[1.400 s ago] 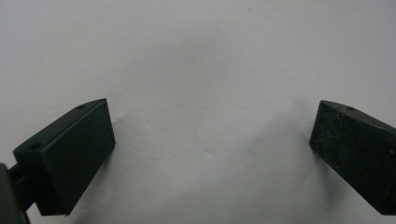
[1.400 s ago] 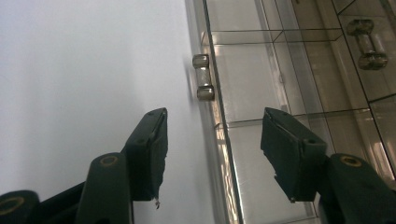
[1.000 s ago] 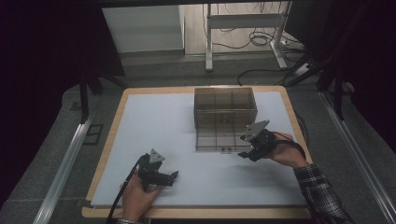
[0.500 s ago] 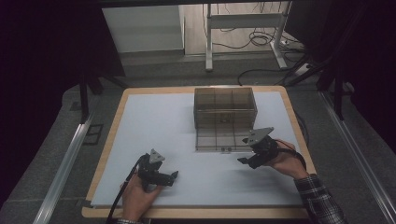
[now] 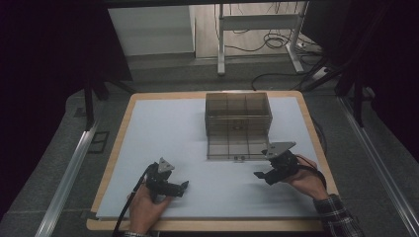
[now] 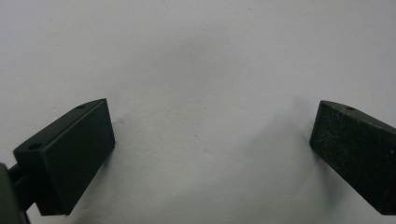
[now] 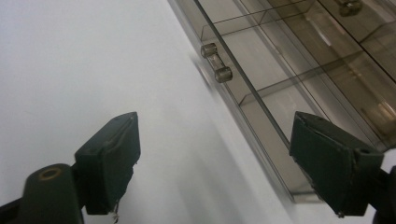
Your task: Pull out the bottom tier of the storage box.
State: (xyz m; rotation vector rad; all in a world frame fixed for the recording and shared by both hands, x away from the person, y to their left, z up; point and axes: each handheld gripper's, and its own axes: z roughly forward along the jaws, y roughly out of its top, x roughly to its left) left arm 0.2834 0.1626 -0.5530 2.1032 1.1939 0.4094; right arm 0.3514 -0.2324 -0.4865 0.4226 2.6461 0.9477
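My right gripper [image 5: 262, 175], jaws just opened wide and empty, sits beside the pulled-out bottom drawer [image 5: 236, 148] of the clear drawer box [image 5: 238, 112] at the far middle of the surface [image 5: 163, 123]. My left gripper [image 5: 184, 186] rests apart, open. I judge the drawer released; next calls for lining up on its small handle [image 7: 216, 68].

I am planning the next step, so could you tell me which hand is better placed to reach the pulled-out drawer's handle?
Right: its open claw sits beside the drawer handle; the left claw rests farther away.
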